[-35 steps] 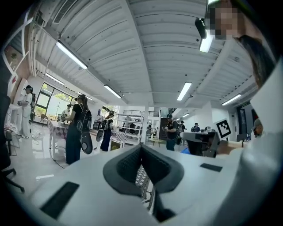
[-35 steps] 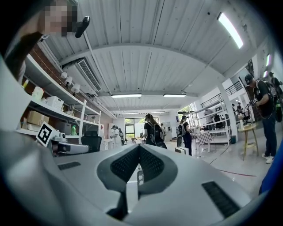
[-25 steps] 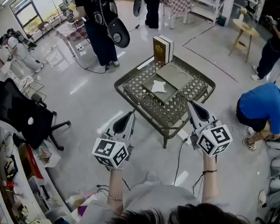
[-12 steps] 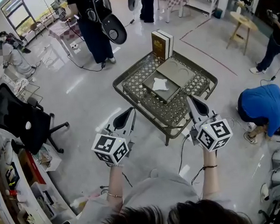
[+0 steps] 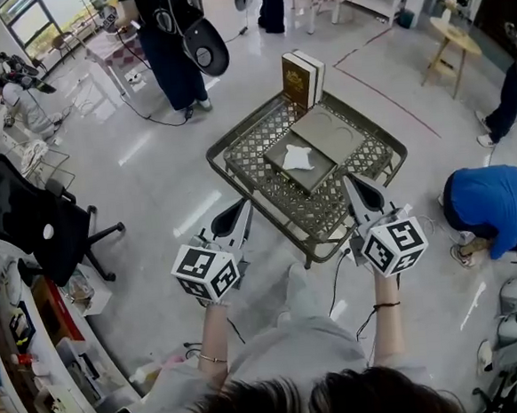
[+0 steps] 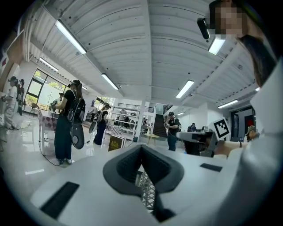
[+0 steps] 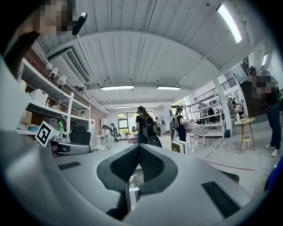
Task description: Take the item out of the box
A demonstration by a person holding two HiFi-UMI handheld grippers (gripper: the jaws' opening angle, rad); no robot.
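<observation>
Ahead, lattice table (image 5: 257,167) on glossy floor (image 5: 150,187) bears open box (image 5: 315,172); left gripper (image 5: 242,207), right gripper (image 5: 348,182): jaws together, empty.

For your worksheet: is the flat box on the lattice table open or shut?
Open: the box, lid flat beside it, shows a white item inside.

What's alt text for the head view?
Left tongs and right tongs, both shut and empty, point at a low lattice table holding an open box with a white item inside. Its lid lies beside it.
</observation>
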